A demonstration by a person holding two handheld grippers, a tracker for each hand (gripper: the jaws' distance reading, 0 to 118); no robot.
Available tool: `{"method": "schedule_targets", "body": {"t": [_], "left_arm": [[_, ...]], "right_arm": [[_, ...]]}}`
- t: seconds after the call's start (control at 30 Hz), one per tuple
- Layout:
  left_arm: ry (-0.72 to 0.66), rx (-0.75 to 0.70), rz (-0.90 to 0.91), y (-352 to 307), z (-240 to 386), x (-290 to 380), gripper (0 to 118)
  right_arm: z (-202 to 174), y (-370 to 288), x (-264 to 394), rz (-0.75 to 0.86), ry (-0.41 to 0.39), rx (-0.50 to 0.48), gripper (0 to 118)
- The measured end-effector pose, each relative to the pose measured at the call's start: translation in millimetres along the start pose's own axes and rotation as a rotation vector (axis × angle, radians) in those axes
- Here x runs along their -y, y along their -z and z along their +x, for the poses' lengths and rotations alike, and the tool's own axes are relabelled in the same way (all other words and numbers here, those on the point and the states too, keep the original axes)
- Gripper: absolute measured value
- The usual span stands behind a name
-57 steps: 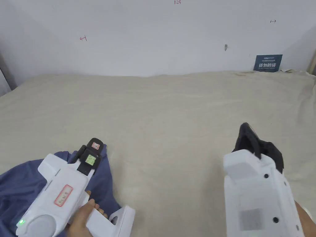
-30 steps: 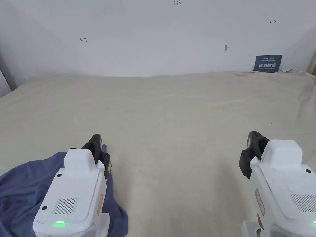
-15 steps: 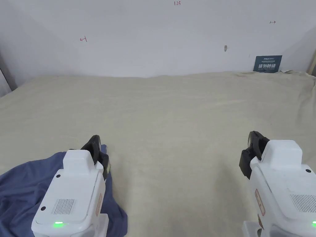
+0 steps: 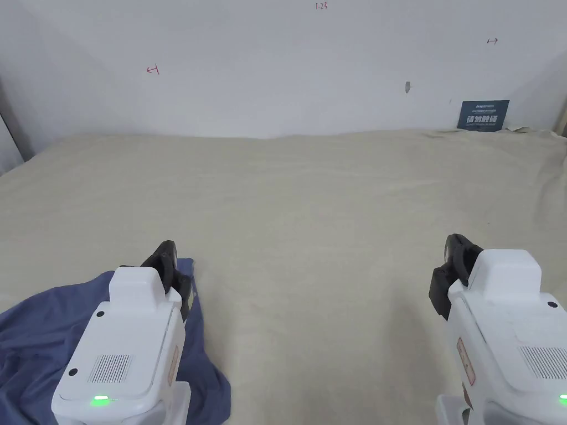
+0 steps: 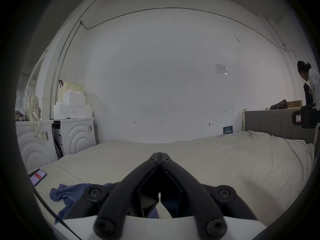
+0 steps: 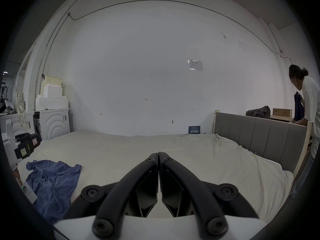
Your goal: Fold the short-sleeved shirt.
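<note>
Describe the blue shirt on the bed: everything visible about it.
The blue shirt is a soft, thin-looking fabric in a dusty blue, lying crumpled and unfolded on the cream bed sheet, with many wrinkles and its edges bunched. It sits at the near left of the bed. The left tool is above its right edge with jaws shut, and no cloth can be seen between them. The right tool is well off to the right, apart from it.
</note>
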State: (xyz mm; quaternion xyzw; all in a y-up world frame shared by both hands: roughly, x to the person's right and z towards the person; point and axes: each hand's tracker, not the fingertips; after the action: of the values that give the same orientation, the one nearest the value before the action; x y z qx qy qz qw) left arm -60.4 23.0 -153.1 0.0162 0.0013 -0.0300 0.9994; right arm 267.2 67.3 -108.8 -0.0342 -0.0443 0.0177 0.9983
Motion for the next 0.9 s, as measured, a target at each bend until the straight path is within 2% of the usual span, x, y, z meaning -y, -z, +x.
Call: {"method": "schedule_targets", "body": {"t": [0.3, 0.9], "left_arm": [[0.02, -0.084, 0.002, -14.8, -35.7, -1.3, 0], [0.069, -0.388, -0.047, -92.7, -162.0, 3.1, 0]], "right_arm": [[-35.6, 8.7, -5.8, 0.011, -0.013, -0.084, 0], [-164.3, 19.0, -0.4, 0.004, -0.042, -0.386, 0]]}}
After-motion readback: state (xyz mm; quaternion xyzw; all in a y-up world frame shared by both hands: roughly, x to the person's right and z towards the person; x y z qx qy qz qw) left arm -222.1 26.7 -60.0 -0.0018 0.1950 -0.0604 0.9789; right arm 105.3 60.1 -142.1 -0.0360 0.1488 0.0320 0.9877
